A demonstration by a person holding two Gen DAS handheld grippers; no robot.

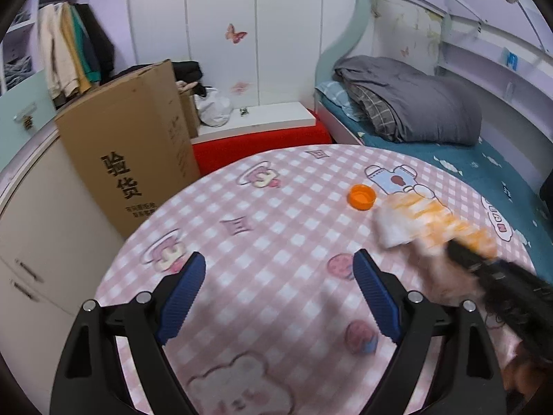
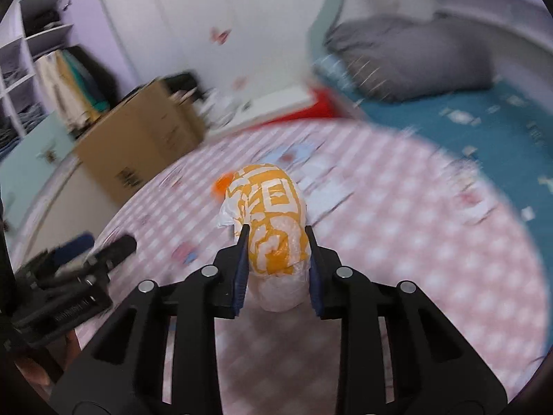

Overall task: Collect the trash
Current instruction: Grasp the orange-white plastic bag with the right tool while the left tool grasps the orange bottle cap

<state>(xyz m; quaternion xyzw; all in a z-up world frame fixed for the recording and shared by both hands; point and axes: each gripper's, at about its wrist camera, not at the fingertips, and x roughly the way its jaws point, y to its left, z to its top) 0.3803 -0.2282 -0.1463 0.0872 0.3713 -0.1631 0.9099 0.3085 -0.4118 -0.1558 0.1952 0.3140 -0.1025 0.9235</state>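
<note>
My right gripper (image 2: 275,233) is shut on a crumpled orange-and-white plastic wrapper (image 2: 268,214) and holds it above the pink checked tablecloth (image 2: 414,224). In the left wrist view the same wrapper (image 1: 425,221) shows blurred at the right, with the right gripper (image 1: 459,252) behind it. An orange bottle cap (image 1: 361,197) lies on the cloth just left of the wrapper; it also shows in the right wrist view (image 2: 221,184) behind the wrapper. My left gripper (image 1: 280,269) is open and empty over the near part of the table (image 1: 276,207). It appears at the lower left of the right wrist view (image 2: 100,249).
A tall cardboard box (image 1: 131,152) stands beyond the table's left edge, beside a cream cabinet (image 1: 38,242). A red step (image 1: 262,145) with a white board lies behind the table. A bed (image 1: 466,162) with a grey duvet (image 1: 414,103) runs along the right.
</note>
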